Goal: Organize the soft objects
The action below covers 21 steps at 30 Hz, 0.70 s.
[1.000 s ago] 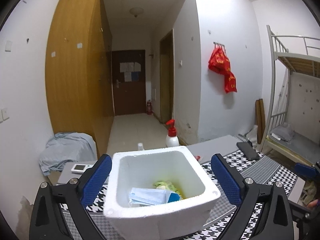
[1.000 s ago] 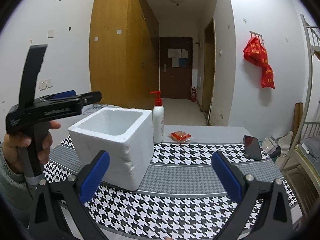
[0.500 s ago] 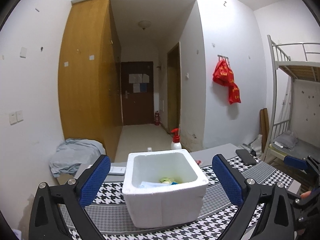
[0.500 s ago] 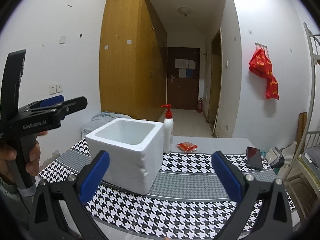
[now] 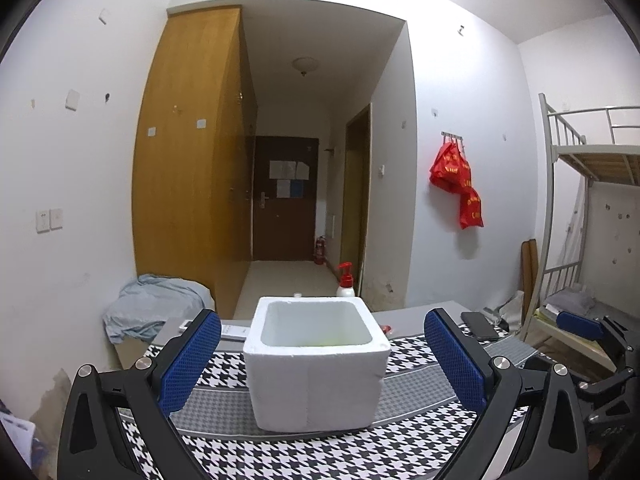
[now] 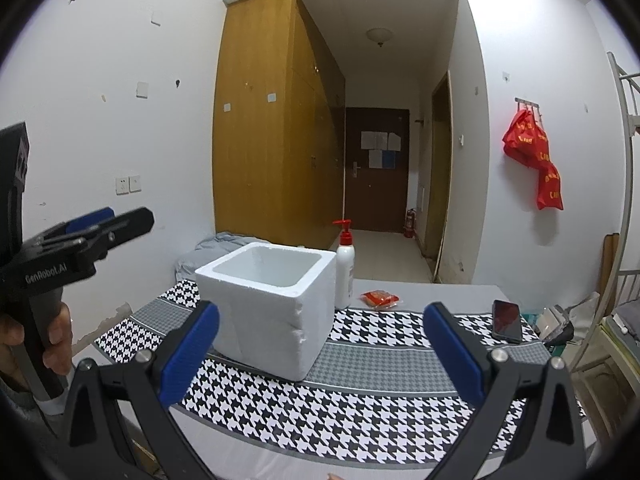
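A white foam box [image 5: 316, 364] stands on the houndstooth table cloth [image 5: 320, 456]; it also shows in the right wrist view [image 6: 272, 304]. Its contents are hidden now except a faint green tint at the inner bottom edge. My left gripper [image 5: 322, 356] is open and empty, held back from the box's near side. My right gripper [image 6: 322, 354] is open and empty, to the right of the box and back from it. The left gripper also shows at the left edge of the right wrist view [image 6: 100, 228], held in a hand.
A red-pump soap bottle [image 6: 345, 264] stands behind the box. A red packet [image 6: 380, 299] and a black phone [image 6: 507, 320] lie on the table to the right. A bunk bed [image 5: 588, 240] stands at the right. A grey cloth heap [image 5: 156, 300] lies at the left.
Both grippers have drawn back and lowered away from the box. The mask and green item inside the box, seen earlier from above, have dropped out of sight behind its wall.
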Tool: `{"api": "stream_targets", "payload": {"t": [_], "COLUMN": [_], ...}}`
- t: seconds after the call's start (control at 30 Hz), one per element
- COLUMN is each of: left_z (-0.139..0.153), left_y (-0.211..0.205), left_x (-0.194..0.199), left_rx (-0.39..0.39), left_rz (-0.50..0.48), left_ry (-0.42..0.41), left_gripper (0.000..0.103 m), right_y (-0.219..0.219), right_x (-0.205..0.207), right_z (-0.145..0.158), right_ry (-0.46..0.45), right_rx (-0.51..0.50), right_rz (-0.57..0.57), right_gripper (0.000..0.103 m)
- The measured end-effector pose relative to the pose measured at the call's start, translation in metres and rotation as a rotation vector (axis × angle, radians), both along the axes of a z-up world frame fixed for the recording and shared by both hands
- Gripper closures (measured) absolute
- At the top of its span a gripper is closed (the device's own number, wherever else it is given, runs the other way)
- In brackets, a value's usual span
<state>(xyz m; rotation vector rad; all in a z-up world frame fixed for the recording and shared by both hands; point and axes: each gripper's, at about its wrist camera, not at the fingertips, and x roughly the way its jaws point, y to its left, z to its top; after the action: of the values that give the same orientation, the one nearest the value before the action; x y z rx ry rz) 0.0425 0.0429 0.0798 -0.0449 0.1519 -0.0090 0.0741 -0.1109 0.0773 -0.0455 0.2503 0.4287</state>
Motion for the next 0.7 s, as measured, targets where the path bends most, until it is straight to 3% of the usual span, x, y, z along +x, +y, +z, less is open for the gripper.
{"api": "stream_targets", "payload": {"t": [0.4,0.7], "left_z": [-0.035,-0.058], "left_y": [-0.015,-0.024], "left_x": [-0.013,-0.027], "left_rx": [0.011,0.008], "left_rz": [0.031,0.006], "left_ry": [-0.001,0.02], "left_gripper": [0.001,0.001], "right_y": [-0.011,-0.018], "right_x": [-0.017,-0.023], "right_z": [-0.02,-0.042], "right_ry": [-0.069,-0.054], "right_rx": [0.022,0.047], "right_rz": [-0.081,-0.079], "right_gripper": [0.0,0.0]}}
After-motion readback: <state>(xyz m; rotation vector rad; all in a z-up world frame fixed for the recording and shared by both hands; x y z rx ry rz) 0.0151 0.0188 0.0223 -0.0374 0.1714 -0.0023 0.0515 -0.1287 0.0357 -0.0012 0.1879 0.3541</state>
